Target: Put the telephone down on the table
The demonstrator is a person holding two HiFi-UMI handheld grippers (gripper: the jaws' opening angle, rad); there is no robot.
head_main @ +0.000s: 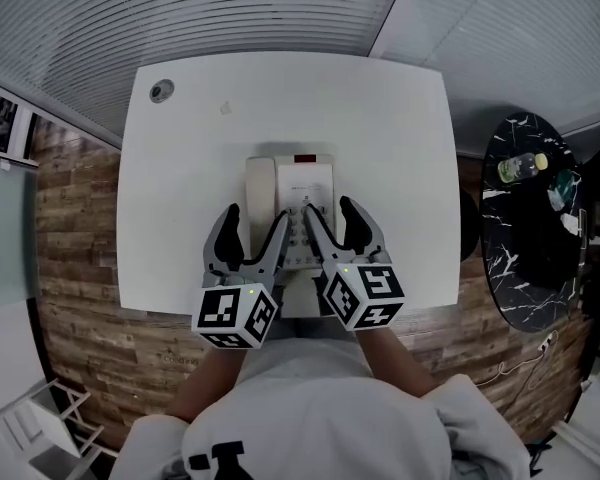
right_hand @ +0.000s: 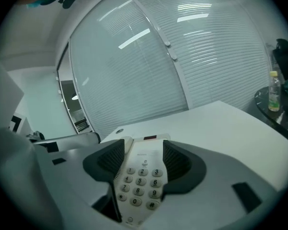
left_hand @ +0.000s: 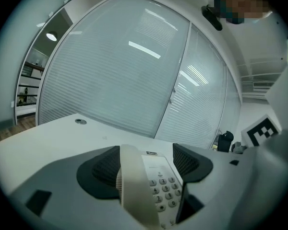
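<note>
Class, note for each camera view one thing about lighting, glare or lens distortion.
Head view: strong fisheye, the table edges bow outward, light even. Left gripper view: the glass wall bends, bright streaks glare on it, the near handset looks soft. Right gripper view: same bending and glare, dark corners; the keypad stays readable.

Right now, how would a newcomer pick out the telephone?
Start at the big white table. Near the middle of its front half is the telephone. It is the cream box with a handset along its left side and a keypad, unlike the small round fitting at the far corner.
</note>
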